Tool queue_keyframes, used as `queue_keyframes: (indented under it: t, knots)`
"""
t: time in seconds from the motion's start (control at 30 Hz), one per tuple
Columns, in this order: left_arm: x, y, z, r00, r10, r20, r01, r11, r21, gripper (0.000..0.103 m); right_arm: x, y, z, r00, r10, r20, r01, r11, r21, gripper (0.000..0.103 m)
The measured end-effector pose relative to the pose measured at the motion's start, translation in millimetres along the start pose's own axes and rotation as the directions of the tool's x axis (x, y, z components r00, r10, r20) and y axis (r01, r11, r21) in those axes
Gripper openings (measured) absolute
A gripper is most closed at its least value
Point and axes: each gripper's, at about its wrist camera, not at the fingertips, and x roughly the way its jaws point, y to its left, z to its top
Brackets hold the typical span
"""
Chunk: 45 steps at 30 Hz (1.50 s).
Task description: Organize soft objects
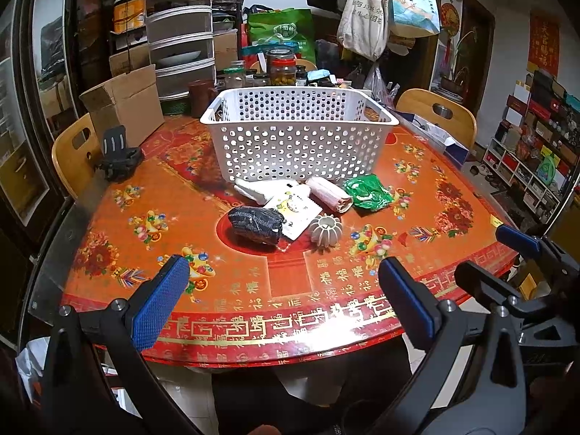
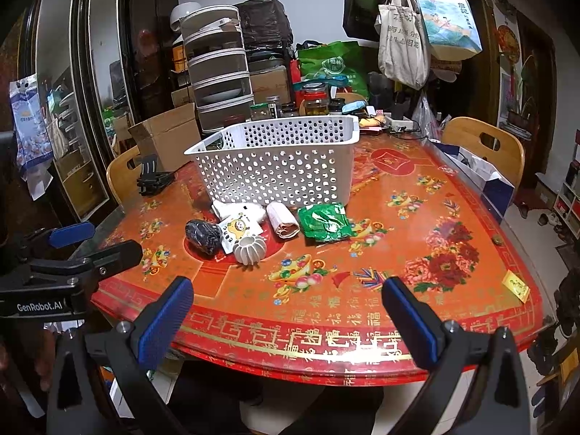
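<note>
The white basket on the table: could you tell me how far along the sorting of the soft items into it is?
Nothing looks done yet: no soft item shows in the white basket. Nothing is in hand; the left gripper and right gripper are open at the table's near edge. Left to do: the black bundle, white cloth, pink roll and green packet lie before it.

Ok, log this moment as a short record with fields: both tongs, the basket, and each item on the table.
left tongs: open, holding nothing, over the near table edge
right tongs: open, holding nothing
basket: white, perforated, upright behind the items
black bundle: on the table, leftmost
white packet: flat, cartoon print, touching the black bundle
ribbed white piece: nearest the tongs
pink roll: lying on its side
green bag: crumpled, rightmost
table: red patterned cover
</note>
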Motion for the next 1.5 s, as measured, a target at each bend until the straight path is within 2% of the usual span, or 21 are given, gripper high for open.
queue_keyframes:
  t: [1.03,1.17,1.27,1.37,1.43,1.5]
  knots:
    - [1,0,-2,1.0,-0.004,-0.005,0.004,1.0,-0.001,0.103,2,-1,-2,1.0,0.007,-0.005,-0.007,1.0,0.007,0.103]
    - [0,6,-1,1.0,-0.008,0.013,0.009,1.0,-0.023,0.103,3,-1,-3,0.999,0.049,0.0,-0.049,0.999,0.015,0.103]
    - [4,16,0,1.0,-0.015,0.023,0.017,0.998,-0.059,0.103,7,-4,-3,0.999,0.05,0.012,-0.051,0.999,0.021,0.103]
    - [18,32,2,0.999,-0.045,0.016,0.047,0.993,-0.108,0.103,14,-13,-3,0.997,0.046,0.061,-0.047,0.999,0.022,0.103]
    - [35,39,5,1.0,-0.013,-0.004,0.013,0.995,-0.096,0.103,25,-16,-3,0.997,0.001,0.074,0.0,1.0,-0.005,0.103]
    - [56,40,8,0.995,0.089,-0.045,-0.091,0.994,-0.053,0.103,42,-23,0,1.0,-0.001,0.032,0.001,1.0,0.007,0.103]
